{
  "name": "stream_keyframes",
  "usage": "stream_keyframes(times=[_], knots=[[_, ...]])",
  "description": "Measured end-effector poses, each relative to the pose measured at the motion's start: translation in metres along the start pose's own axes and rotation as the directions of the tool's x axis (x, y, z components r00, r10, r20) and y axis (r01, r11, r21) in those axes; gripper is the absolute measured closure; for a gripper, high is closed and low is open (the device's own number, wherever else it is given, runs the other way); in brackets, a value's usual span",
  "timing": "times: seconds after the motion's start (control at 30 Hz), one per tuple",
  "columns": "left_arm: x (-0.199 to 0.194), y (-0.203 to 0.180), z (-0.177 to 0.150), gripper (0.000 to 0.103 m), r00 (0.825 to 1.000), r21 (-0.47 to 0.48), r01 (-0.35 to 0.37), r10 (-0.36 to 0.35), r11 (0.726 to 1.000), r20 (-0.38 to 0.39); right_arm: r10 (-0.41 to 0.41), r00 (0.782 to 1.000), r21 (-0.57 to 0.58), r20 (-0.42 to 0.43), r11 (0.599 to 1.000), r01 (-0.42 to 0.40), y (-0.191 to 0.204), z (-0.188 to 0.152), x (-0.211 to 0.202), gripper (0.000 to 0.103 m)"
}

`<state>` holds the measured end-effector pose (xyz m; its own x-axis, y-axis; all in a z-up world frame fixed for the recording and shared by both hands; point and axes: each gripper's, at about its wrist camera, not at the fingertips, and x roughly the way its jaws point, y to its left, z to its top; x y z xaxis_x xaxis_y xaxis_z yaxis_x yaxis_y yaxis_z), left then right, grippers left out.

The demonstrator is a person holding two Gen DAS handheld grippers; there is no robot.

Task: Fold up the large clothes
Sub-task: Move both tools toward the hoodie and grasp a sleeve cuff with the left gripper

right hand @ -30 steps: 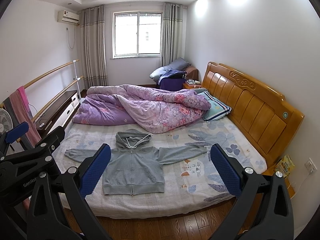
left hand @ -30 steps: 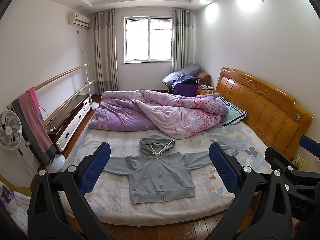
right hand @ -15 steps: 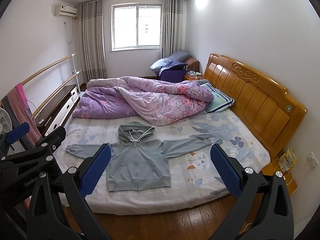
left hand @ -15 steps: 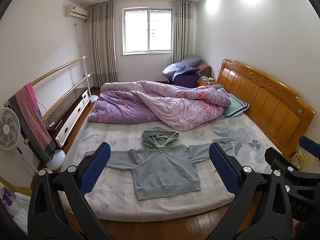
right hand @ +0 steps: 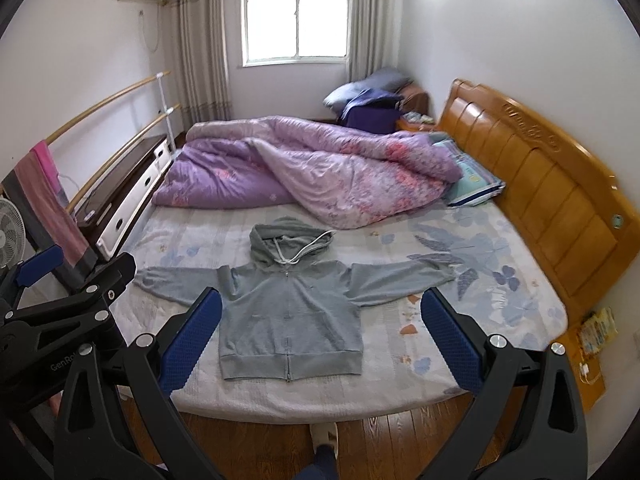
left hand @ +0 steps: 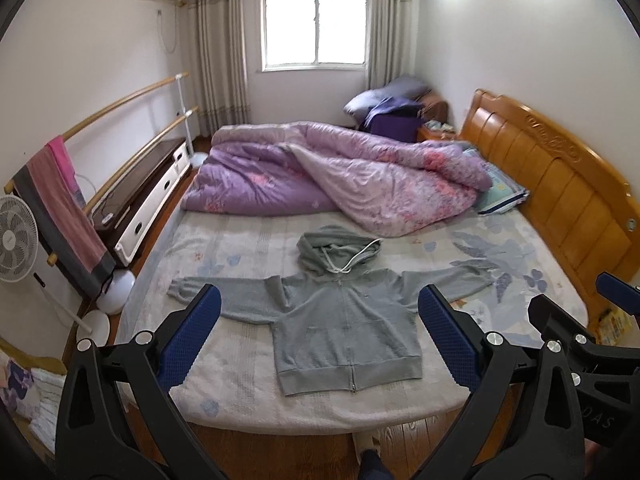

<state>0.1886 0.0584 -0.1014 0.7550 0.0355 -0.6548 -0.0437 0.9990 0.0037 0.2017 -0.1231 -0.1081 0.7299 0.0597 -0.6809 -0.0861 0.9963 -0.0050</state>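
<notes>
- Hovering short of the bed, both grippers empty; grey zip hoodie (left hand: pixel 344 320) lies flat, front up, sleeves out to 9 and 3 o'clock, hood toward 12, hem toward 6, near the mattress (left hand: pixel 240 392) edge closest to the person.
- Left gripper (left hand: pixel 318 340): fingers spread wide, blue pads (left hand: pixel 192 336) framing the torso in its view, nothing between them. Held level, pointing forward and slightly down.
- Right gripper (right hand: pixel 320 338): fingers likewise spread wide, pinching nothing; same forward, slightly downward pitch. Its body shows at 4 o'clock in the left view.
- Risk 1: pads may catch the printed sheet along with a sleeve, since the cuffs lie flush on it; the fold would then drag the bedding.
- Risk 2: gripping only the top layer near the zip could open the front and skew the fold.
- Risk 3: drawstring (left hand: pixel 352 258) lies loose across the hood; could snag or end up trapped.
- Risk 4: purple quilt (left hand: pixel 340 176) sits just beyond the hood at 12 o'clock; little room for pushing the garment that way.
- Person's foot (right hand: pixel 324 438) at 6 o'clock, on the wood floor.
</notes>
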Motion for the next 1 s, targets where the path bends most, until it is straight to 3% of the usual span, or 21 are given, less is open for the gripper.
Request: stream_keyframes(times=[0.17,0.3,0.4,0.5,0.57,0.63,0.83,1.0], knots=[[0.084,-0.012,0.04,0.005,0.995,-0.032,-0.065,0.062,0.997,-0.073,0.056,0.997,-0.046,-0.06,0.997,-0.058,-0.01,0.042,0.08,0.007],[0.152,-0.013,0.068,0.005,0.981,-0.044,-0.13,0.122,0.991,-0.152,0.086,0.991,-0.106,-0.107,0.99,-0.097,-0.006,0.073,0.146,0.007],[0.197,-0.002,0.075,0.005,0.967,-0.075,-0.182,0.165,0.98,-0.192,0.122,0.981,-0.129,-0.153,0.981,-0.142,0.005,0.088,0.196,0.007],[0.237,0.023,0.067,0.005,0.959,-0.104,-0.19,0.162,0.976,-0.233,0.148,0.967,-0.139,-0.206,0.974,-0.179,0.022,0.09,0.241,0.007],[0.271,0.046,0.056,0.005,0.955,-0.14,-0.167,0.124,0.976,-0.271,0.158,0.956,-0.157,-0.246,0.967,-0.201,0.042,0.086,0.276,0.007],[0.303,0.074,0.042,0.005,0.939,-0.188,-0.137,0.067,0.972,-0.337,0.151,0.948,-0.181,-0.279,0.962,-0.206,0.063,0.078,0.306,0.007],[0.399,0.16,-0.016,0.005,0.866,-0.327,-0.12,-0.062,0.938,-0.496,0.103,0.93,-0.251,-0.353,0.947,-0.2,0.136,0.046,0.385,0.007],[0.47,0.242,-0.057,0.005,0.821,-0.383,-0.08,-0.157,0.92,-0.548,0.075,0.892,-0.252,-0.446,0.946,-0.206,0.194,0.014,0.458,0.008]])
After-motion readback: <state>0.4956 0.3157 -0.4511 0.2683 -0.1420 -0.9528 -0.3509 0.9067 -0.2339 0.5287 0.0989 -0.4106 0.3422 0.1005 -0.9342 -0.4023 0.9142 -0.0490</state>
